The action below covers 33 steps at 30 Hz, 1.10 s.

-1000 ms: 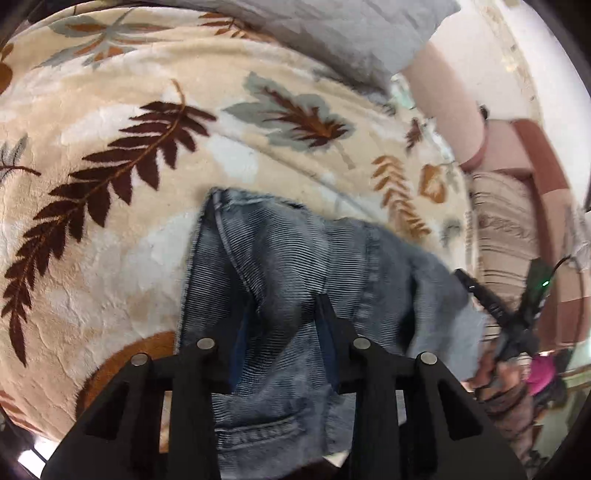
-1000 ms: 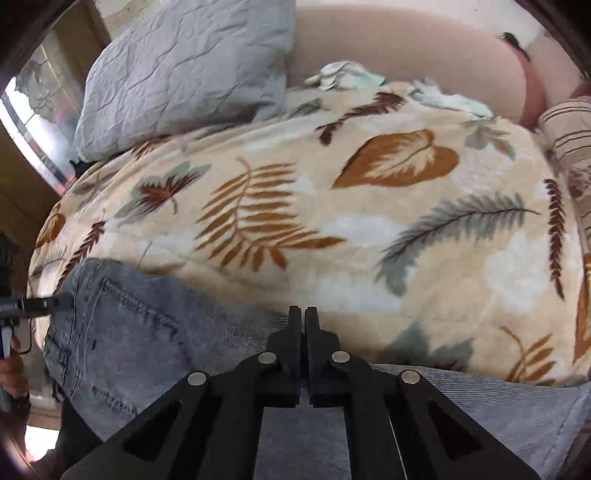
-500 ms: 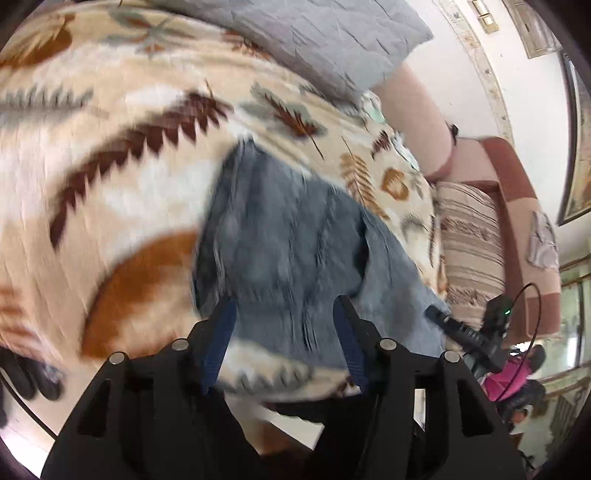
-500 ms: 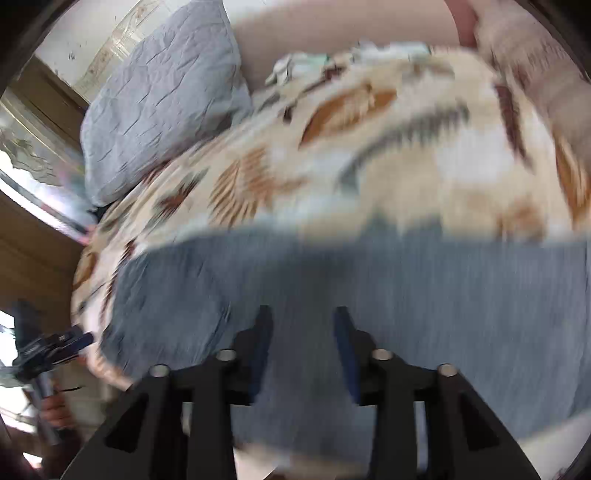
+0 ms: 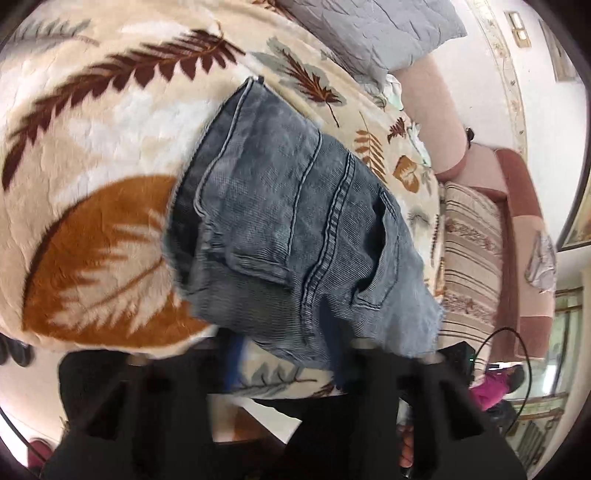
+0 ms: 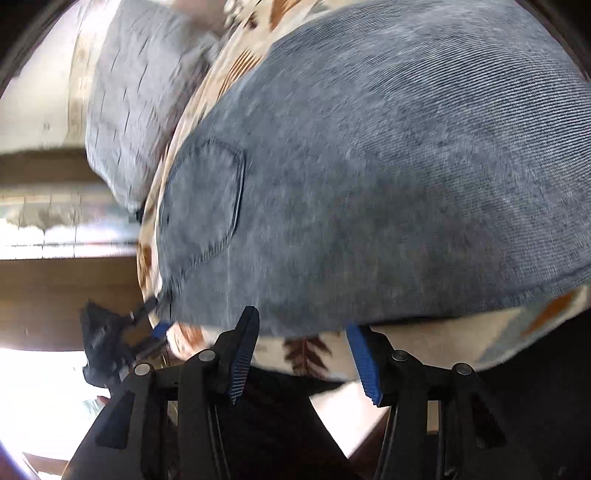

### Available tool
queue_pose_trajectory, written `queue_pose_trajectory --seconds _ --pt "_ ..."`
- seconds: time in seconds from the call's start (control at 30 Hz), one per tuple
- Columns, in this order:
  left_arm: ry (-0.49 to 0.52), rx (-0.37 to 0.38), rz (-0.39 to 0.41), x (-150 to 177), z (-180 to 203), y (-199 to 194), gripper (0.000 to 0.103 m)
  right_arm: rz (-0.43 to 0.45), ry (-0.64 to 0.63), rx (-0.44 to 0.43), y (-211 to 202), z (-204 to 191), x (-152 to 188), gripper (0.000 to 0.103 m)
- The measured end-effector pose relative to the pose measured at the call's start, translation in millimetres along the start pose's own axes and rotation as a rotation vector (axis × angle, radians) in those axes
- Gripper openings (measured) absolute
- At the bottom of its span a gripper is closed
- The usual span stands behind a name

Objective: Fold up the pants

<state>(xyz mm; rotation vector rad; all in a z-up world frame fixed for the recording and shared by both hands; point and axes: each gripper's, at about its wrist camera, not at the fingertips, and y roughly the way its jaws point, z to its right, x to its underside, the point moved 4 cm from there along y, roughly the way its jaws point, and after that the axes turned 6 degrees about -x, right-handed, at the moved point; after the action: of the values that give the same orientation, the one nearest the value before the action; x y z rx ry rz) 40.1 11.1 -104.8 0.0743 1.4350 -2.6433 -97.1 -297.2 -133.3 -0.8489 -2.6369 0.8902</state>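
Blue-grey denim pants (image 5: 295,221) lie folded on a cream leaf-patterned blanket (image 5: 92,236), near its front edge. In the right wrist view the pants (image 6: 369,166) fill most of the frame, a back pocket (image 6: 203,199) showing at the left. My left gripper (image 5: 284,354) is open and empty, pulled back just off the blanket's front edge, its image blurred. My right gripper (image 6: 303,343) is open and empty, just below the pants' near edge, with its blue-padded fingers (image 6: 245,350) spread wide.
A grey quilted pillow (image 5: 369,33) lies at the far end of the blanket, also in the right wrist view (image 6: 136,110). A pink bolster (image 5: 432,110) and a striped cushion (image 5: 472,251) lie at the right. The floor shows below the blanket's edge.
Both grippers let go of the pants and opened. Both have pulled back off the bed's front edge, and the right view has tilted sharply. The pants stay folded on the blanket.
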Motion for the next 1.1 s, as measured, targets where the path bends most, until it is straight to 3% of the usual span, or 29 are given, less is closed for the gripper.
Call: queue_pose_trajectory --seconds 0.03,0.1,0.2,0.27,0.33,0.37,0.43,0.5,0.57,0.63,0.7,0.73,0.87,1.1 --pt "0.002 0.002 -0.001 0 0 -2 0.014 0.01 0.004 0.019 0 0 -1 0.004" --pt "0.004 0.025 0.008 5 -1 -12 0.009 0.023 -0.042 0.043 -6 -9 2 0.003" --pt "0.016 -0.058 0.035 6 -16 -14 0.009 0.036 -0.109 0.072 -11 -17 13 0.003" --pt "-0.032 -0.098 -0.014 5 -33 3 0.009 -0.009 -0.1 0.121 5 -7 16 0.002" --pt "-0.074 -0.079 -0.038 7 -40 6 0.009 -0.019 -0.089 0.13 12 -3 14 0.002" --pt "-0.07 -0.065 -0.034 9 -40 2 0.009 -0.017 -0.093 0.118 8 -5 14 0.008" --pt "0.014 -0.071 -0.014 13 -32 -15 0.009 0.002 -0.12 0.113 -8 -12 14 0.008" --pt "0.139 -0.065 0.012 20 -15 -36 0.01 0.078 -0.142 0.119 -42 -11 11 0.014" --pt "0.256 -0.064 0.035 29 5 -54 0.015 0.203 -0.11 0.129 -92 7 6 0.031" --pt "0.352 -0.094 0.078 33 26 -67 0.042 0.333 -0.053 0.163 -138 33 5 0.037" --pt "0.435 -0.136 0.123 33 51 -73 0.06 0.478 0.039 0.21 -191 74 6 0.038" --pt "0.483 -0.144 0.136 33 68 -72 0.062 0.526 0.092 0.217 -209 92 9 0.038" --pt "0.583 -0.153 0.088 26 129 -38 0.062 0.691 0.287 0.175 -274 167 21 0.043" --pt "0.796 -0.205 -0.047 43 272 59 0.062 0.755 0.321 0.078 -281 205 9 0.054"
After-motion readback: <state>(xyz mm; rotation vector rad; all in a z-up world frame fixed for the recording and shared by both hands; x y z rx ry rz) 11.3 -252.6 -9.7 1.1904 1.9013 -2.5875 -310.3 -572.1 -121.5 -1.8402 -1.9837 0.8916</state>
